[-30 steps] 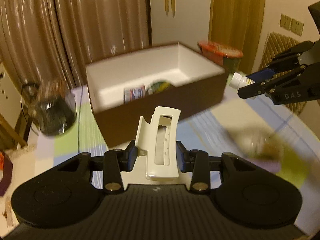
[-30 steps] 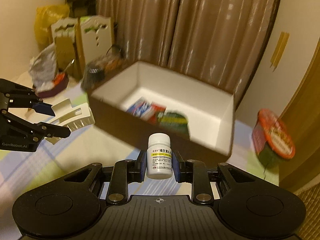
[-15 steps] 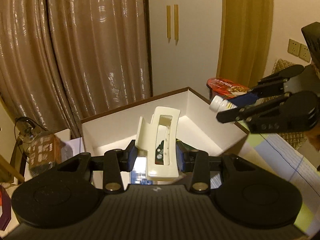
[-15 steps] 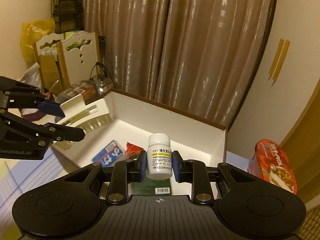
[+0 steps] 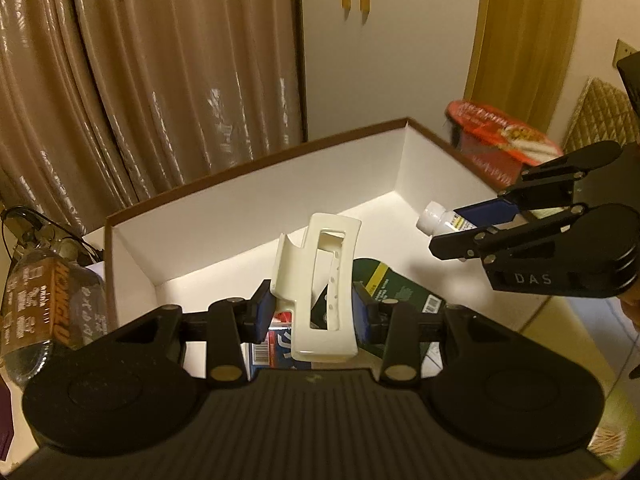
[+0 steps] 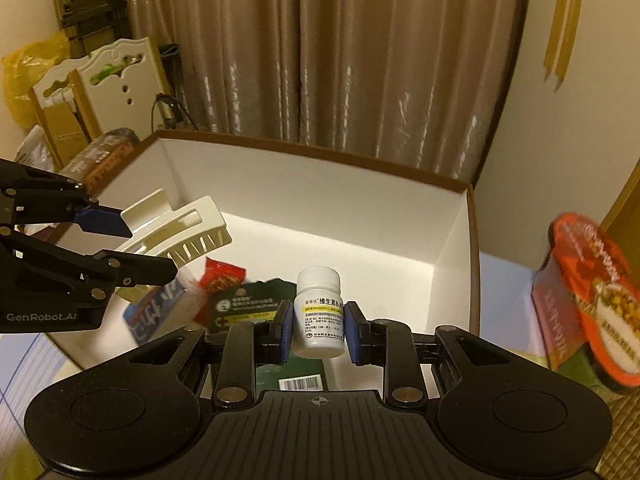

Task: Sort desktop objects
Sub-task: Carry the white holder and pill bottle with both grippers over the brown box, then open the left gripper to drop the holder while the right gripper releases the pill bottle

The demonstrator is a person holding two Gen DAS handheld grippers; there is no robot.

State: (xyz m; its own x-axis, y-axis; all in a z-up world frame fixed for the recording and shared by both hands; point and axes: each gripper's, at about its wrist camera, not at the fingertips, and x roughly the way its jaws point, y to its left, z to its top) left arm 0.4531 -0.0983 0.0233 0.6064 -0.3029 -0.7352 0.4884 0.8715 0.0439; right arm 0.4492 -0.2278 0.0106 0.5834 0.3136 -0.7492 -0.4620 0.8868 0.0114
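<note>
Pinching a white hair claw clip (image 5: 320,284) between its blue pads, the left gripper (image 5: 314,312) holds the clip upright over the near-left part of the open brown box (image 5: 256,216), its jaws closed down to the clip's width. The right gripper (image 6: 318,326) squeezes a white pill bottle (image 6: 319,312) by its labelled body, cap up, above the near-middle of the same box; in the left wrist view that bottle (image 5: 434,216) hangs over the box's right side. Half a second ago both tools sat nearer the front wall; now they have pushed further in over the white interior, and the packets on the floor lie directly beneath them: a dark green pouch (image 6: 256,304), a red snack packet (image 6: 220,276) and a blue-and-white packet (image 6: 156,312). The two grippers are well apart, with bare white floor showing toward the far wall and the right corner. Outside the box, a red instant noodle cup (image 6: 592,304) stands just beyond the right wall, and a plastic bottle with a brown label (image 5: 44,304) lies by the left wall. Brown curtains (image 6: 320,52) hang behind the far edge.
</note>
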